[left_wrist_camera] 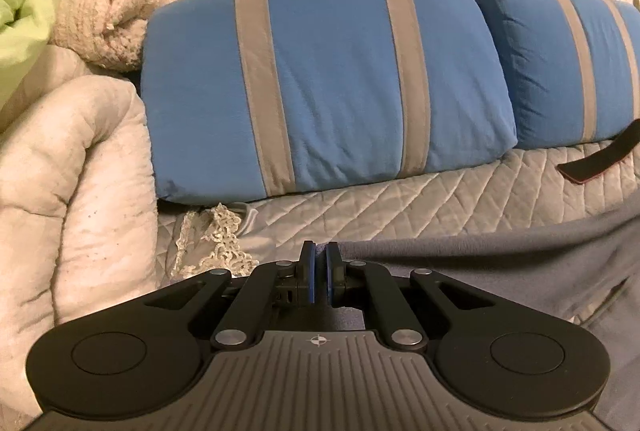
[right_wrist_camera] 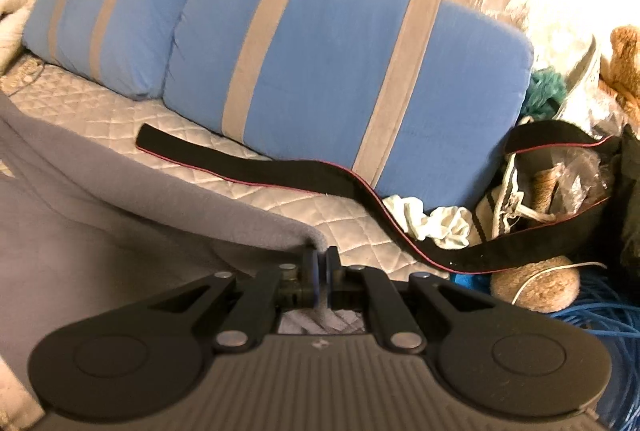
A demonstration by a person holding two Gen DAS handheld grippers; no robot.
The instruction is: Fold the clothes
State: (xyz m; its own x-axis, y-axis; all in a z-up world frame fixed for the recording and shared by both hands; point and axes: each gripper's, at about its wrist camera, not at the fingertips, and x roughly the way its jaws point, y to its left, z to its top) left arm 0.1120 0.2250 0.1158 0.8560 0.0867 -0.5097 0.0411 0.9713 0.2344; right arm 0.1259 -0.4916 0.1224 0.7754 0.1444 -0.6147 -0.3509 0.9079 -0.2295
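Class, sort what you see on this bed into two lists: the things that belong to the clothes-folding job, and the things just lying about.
Part of the job:
- grey garment, edge pinched at both ends
- left gripper, shut on it
- right gripper, shut on it

Just lying about:
- blue striped pillows
- black strap
- quilted bedcover
- cream blanket
- blue cable

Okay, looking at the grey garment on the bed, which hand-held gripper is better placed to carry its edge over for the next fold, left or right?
Probably both together. The right hand-held gripper is shut on the corner of the grey garment, and the left hand-held gripper looks shut on its edge too, though less clearly. If only one, right.
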